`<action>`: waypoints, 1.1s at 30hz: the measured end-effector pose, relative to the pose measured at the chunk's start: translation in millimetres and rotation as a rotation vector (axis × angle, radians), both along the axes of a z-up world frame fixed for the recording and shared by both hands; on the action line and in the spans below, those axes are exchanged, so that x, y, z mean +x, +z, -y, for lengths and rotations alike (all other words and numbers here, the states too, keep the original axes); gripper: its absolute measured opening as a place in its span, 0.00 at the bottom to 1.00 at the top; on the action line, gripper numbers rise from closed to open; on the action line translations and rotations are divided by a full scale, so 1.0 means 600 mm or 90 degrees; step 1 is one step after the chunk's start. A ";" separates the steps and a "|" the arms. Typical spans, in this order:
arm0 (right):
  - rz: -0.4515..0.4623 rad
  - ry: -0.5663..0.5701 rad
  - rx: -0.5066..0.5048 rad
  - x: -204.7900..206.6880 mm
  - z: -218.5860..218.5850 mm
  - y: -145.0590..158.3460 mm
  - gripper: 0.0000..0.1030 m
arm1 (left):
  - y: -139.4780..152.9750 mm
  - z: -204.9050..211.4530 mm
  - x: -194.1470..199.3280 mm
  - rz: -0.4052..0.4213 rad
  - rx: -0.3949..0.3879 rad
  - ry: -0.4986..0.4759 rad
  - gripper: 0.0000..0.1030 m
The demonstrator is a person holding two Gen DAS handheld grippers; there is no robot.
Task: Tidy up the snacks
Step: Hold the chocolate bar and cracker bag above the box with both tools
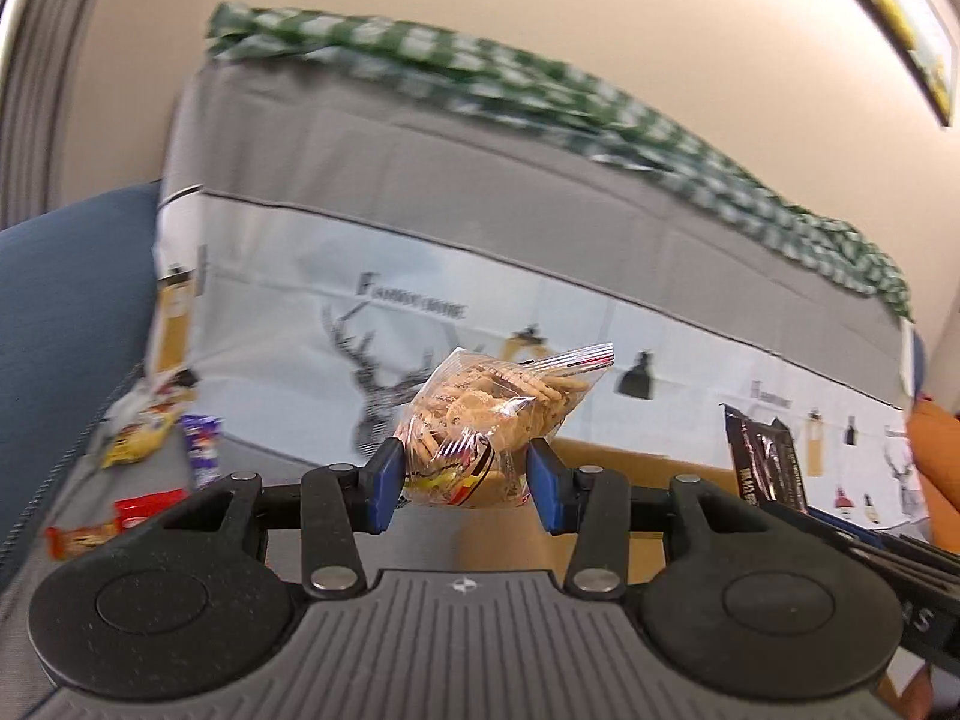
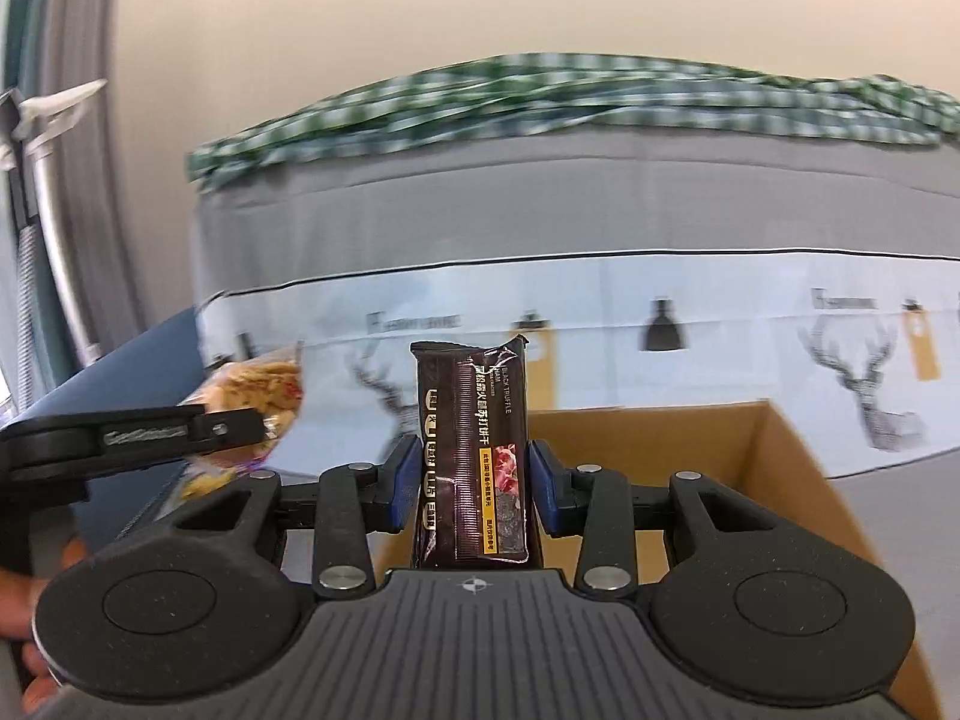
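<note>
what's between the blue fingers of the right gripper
A dark snack packet stands upright between the right gripper's fingers, clamped at both sides, above the cardboard box. The right wrist view shows it.

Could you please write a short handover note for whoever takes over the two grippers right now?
Left gripper: shut on a clear bag of crackers, held up off the surface.
Right gripper: shut on a dark snack packet, held upright above the open cardboard box.
Loose snacks lie on the grey surface to the left: a yellow packet, a purple packet and red wrappers.
Done: two snacks picked up. The visible part of the box shows nothing inside.
Left: probably place both held snacks in the box, then gather the loose ones.
</note>
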State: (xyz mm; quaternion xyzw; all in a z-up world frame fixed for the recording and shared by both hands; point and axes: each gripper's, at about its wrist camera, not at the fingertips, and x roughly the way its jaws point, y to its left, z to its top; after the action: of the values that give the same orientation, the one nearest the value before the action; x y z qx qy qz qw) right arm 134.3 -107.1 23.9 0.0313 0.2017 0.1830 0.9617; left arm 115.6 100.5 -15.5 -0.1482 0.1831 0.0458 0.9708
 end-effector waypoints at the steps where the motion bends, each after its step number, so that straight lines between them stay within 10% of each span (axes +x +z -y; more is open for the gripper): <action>1: 0.000 -0.013 0.002 0.004 0.011 0.000 0.39 | 0.001 0.010 0.001 0.007 0.000 -0.007 0.47; 33: -0.041 -0.134 0.008 0.029 0.118 -0.028 0.39 | -0.007 0.125 0.026 0.031 -0.028 -0.134 0.47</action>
State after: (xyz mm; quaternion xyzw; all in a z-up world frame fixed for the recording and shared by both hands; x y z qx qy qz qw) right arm 151.7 -178.0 7.1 0.0641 0.2271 0.0815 0.9683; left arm 131.4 25.4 -19.8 -0.1508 0.1749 -0.0644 0.9708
